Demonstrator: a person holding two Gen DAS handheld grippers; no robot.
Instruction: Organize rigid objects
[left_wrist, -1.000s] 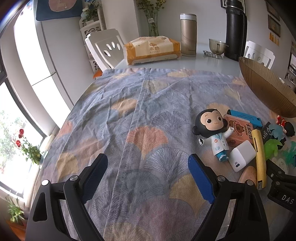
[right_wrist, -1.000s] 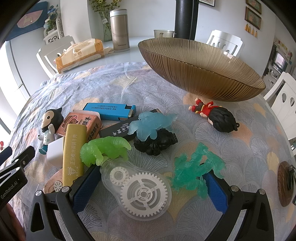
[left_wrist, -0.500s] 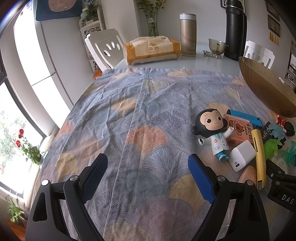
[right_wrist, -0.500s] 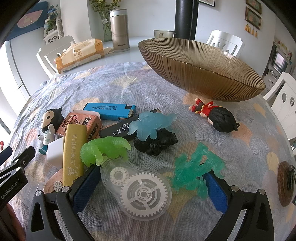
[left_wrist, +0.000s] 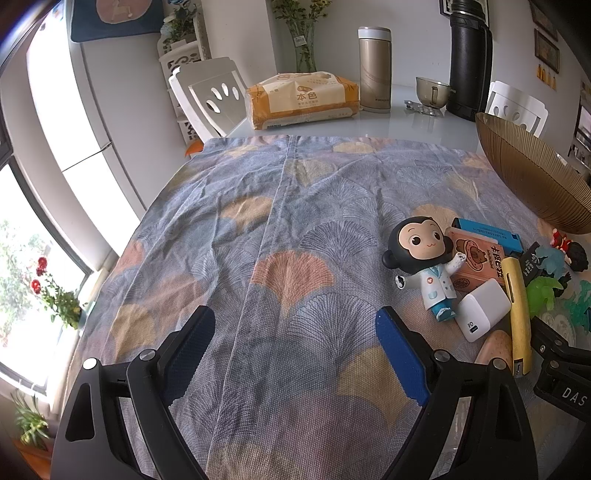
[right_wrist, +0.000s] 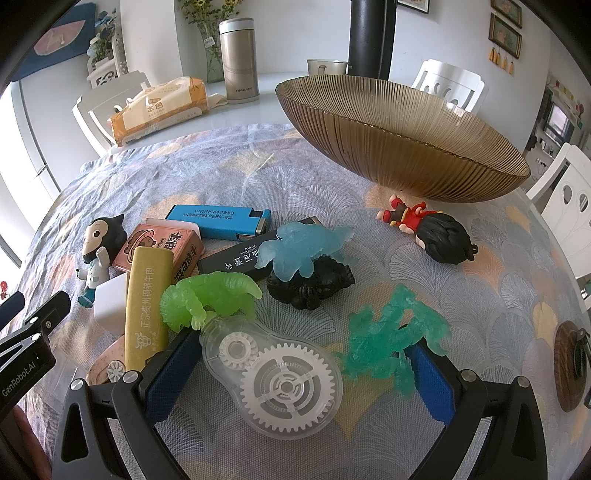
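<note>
Small objects lie in a cluster on the patterned tablecloth (left_wrist: 258, 229). My right gripper (right_wrist: 299, 354) is open, its jaws on either side of a clear correction-tape dispenser (right_wrist: 273, 365) and a teal translucent figure (right_wrist: 391, 339). Nearby lie a green translucent animal (right_wrist: 210, 299), a light-blue one (right_wrist: 303, 247) on a black base, a yellow bar (right_wrist: 146, 299), a blue lighter (right_wrist: 218, 221), a pink box (right_wrist: 162, 251) and a monkey doll (right_wrist: 96, 247). My left gripper (left_wrist: 291, 339) is open and empty over bare cloth, left of the monkey doll (left_wrist: 424, 258) and white charger (left_wrist: 484, 310).
A large ribbed amber bowl (right_wrist: 399, 129) stands behind the cluster. A red-and-black figurine (right_wrist: 436, 229) lies in front of it. A tissue pack (left_wrist: 301, 99), a gold flask (left_wrist: 375, 70) and a black flask (left_wrist: 469, 59) stand at the table's far side. White chairs surround the table.
</note>
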